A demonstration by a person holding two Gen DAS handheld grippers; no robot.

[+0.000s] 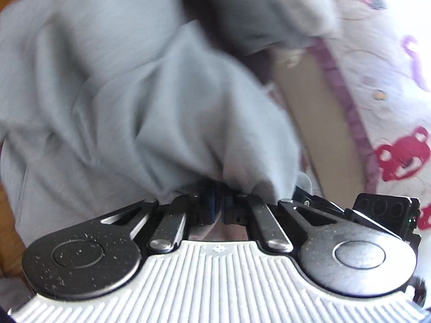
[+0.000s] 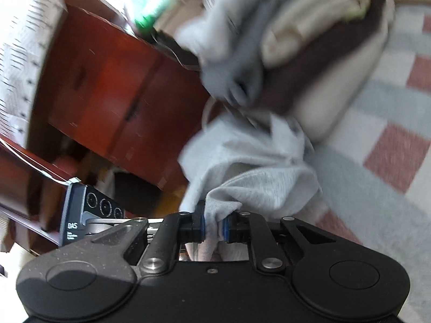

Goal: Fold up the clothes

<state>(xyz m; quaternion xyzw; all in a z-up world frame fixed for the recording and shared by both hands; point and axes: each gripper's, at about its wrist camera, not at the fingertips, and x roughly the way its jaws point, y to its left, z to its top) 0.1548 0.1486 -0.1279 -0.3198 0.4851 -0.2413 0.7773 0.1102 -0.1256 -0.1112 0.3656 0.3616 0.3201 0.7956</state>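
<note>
A light grey garment [image 1: 129,86] fills most of the left wrist view, bunched and blurred. My left gripper [image 1: 219,202] is shut on a fold of it, and the cloth hides the fingertips. In the right wrist view my right gripper [image 2: 214,224] is shut on another bunch of the same grey garment [image 2: 250,167], which hangs in folds in front of the fingers. The other gripper's black body [image 1: 385,210] shows at the right edge of the left wrist view.
A stack of folded clothes [image 2: 317,43], cream over dark brown, lies on a checked pink, grey and white blanket [image 2: 390,140]. A red-brown wooden cabinet [image 2: 107,80] stands at the left. A white patterned sheet [image 1: 390,67] with red prints lies at the right.
</note>
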